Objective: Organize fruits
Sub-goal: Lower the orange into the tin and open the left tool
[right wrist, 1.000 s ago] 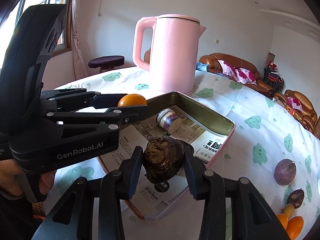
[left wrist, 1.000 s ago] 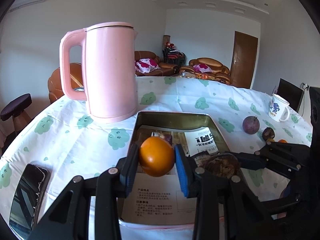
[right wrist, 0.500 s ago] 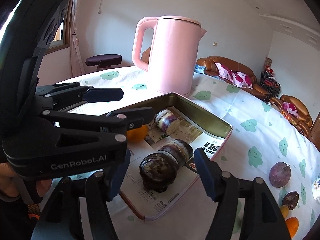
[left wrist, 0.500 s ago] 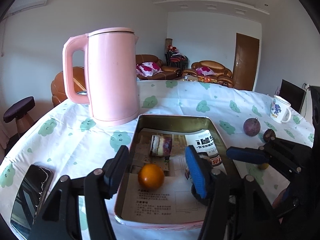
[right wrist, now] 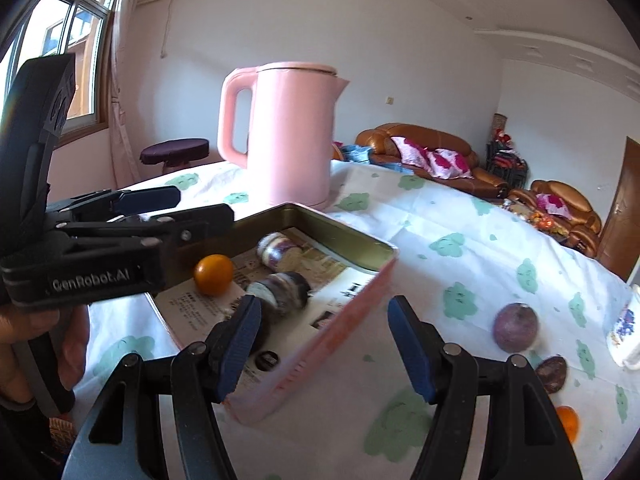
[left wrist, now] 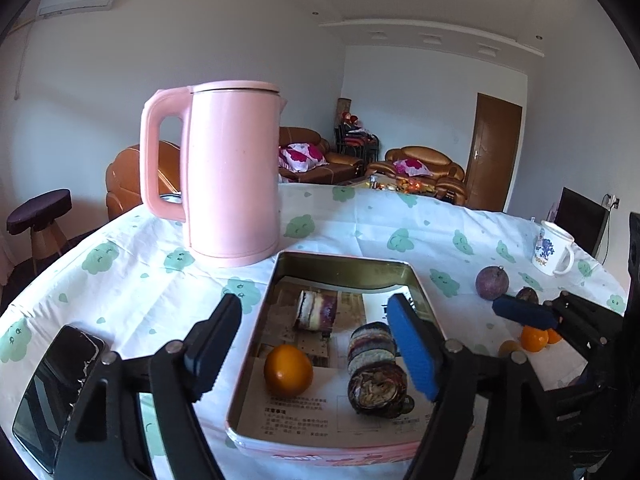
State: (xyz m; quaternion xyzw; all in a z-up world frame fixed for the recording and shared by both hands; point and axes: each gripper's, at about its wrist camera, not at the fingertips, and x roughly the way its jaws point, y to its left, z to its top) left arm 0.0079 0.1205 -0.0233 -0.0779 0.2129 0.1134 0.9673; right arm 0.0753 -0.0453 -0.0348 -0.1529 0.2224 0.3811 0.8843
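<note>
Two grippers hang over a metal tray (left wrist: pixel 420 280) lined with printed paper whose text is too small to read. "GenRobot.AI" is readable on the left gripper's (right wrist: pixel 192 210) body at the left of the right wrist view. Its jaws are opening, empty, above an orange (left wrist: pixel 288 370) lying in the tray's lower half. Right gripper (right wrist: pixel 324 344) jaws stand apart with nothing between them, over the tray's pink edge; a dark wrinkled fruit (left wrist: pixel 376 376) lies beside the orange, blurred in that view. At far right, a mug (left wrist: pixel 554 248) bears an illegible blue print, and small oranges (left wrist: pixel 534 338) are partly hidden.
</note>
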